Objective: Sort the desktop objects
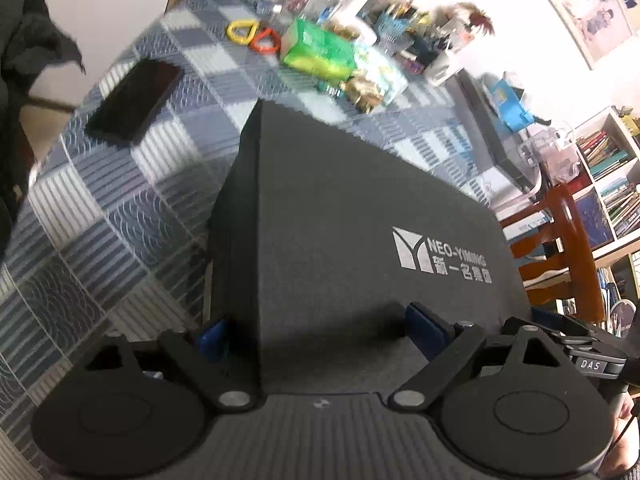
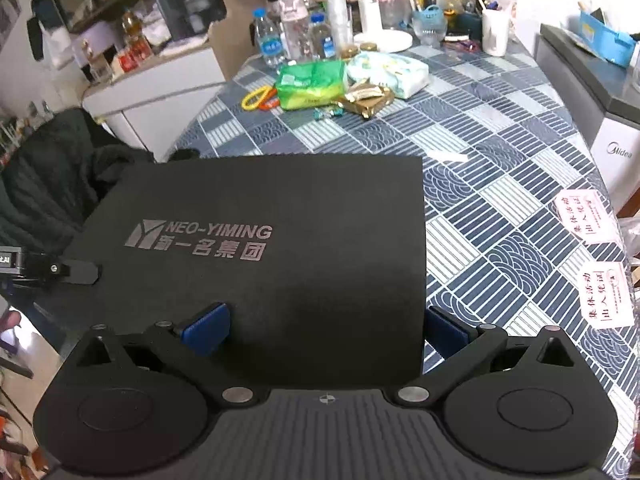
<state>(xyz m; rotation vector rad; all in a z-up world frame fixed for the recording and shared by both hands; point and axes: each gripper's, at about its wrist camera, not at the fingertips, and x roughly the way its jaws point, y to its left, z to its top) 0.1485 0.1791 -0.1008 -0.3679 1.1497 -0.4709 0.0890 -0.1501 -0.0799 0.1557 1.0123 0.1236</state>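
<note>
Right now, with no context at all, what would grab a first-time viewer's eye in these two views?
The big black box with silver NEO-YIMING lettering fills the near centre of both views, with the left gripper and right gripper each set at a corner of it. Beyond it, on the blue-and-white checked tablecloth, a bright green packet lies beside yellow and orange rings. In the left wrist view, a dark phone lies to the left.

— Left wrist view: how is it set?
— It is tilted, close over the black box (image 1: 360, 216), aimed across the checked table (image 1: 100, 208).
— Right wrist view?
— It is held level, equally near the box (image 2: 280, 248). The box, table (image 2: 500, 160) and green packet (image 2: 312, 84) are shared.
</note>
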